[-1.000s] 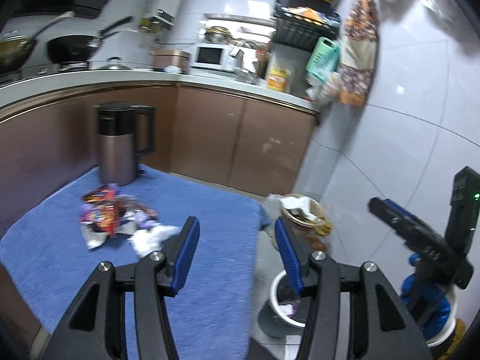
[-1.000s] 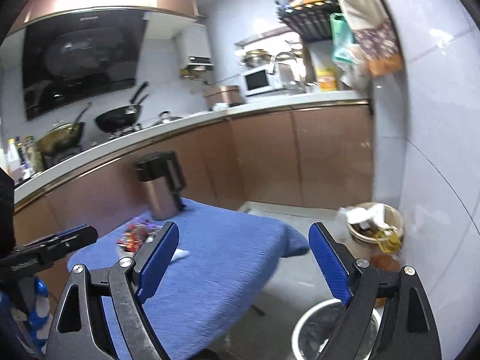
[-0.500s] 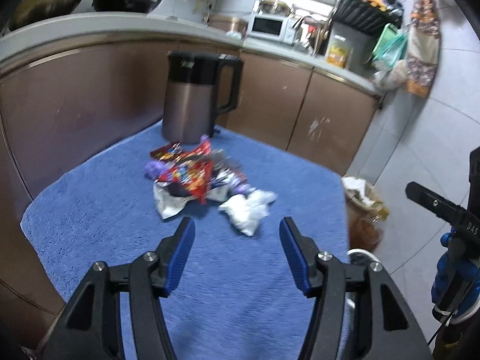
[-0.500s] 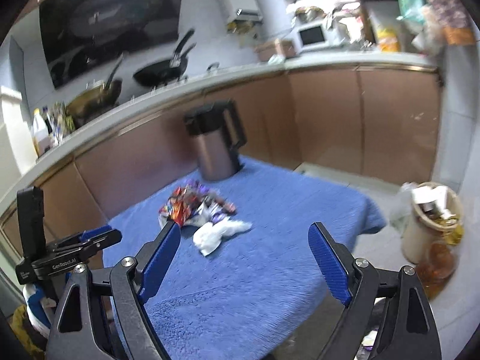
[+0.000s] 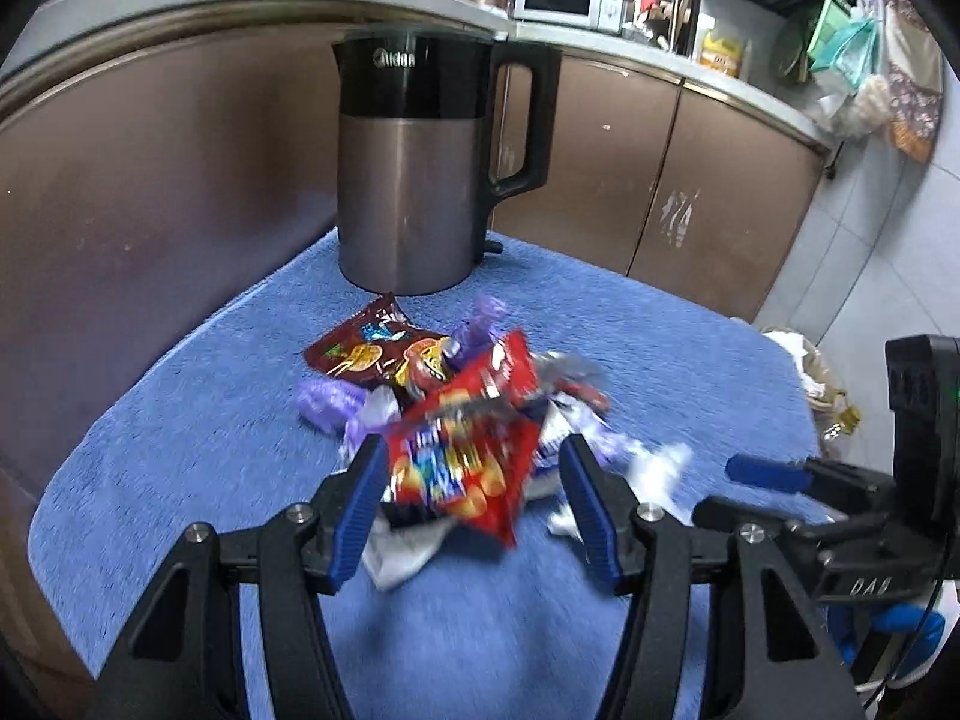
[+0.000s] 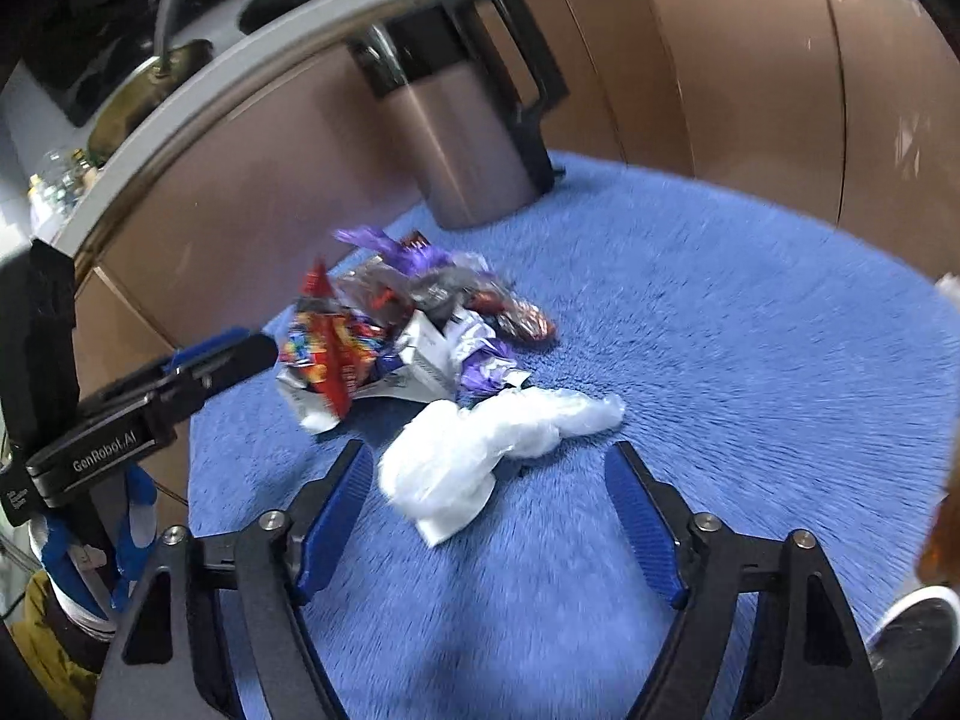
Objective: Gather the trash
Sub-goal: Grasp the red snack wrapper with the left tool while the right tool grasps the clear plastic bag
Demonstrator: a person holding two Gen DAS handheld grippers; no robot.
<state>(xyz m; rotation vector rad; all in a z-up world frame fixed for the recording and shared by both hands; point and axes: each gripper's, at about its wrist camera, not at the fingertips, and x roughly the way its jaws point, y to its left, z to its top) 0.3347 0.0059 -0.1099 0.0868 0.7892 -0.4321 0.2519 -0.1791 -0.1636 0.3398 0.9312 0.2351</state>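
Blue terry cloth [image 5: 630,324] covers the table, and the trash lies in one heap at its middle: a red crinkled snack wrapper [image 5: 474,456] on top, a dark red foil packet [image 5: 366,354] behind it, purple plastic scraps [image 5: 327,402] beside that, and a white crumpled plastic bag [image 6: 474,444] at the near edge. Motion blur smears the heap, so the print on the wrappers is unreadable and single pieces underneath cannot be told apart. The left gripper [image 5: 474,510] stands released, its blue pads either side of the red wrapper without pressing it. The right gripper [image 6: 489,516], jaws lately narrowing yet parted, frames the white bag; contact cannot be confirmed. A brown steel kettle with black handle [image 5: 408,192] stands behind the heap, its top cut off in the right wrist view.
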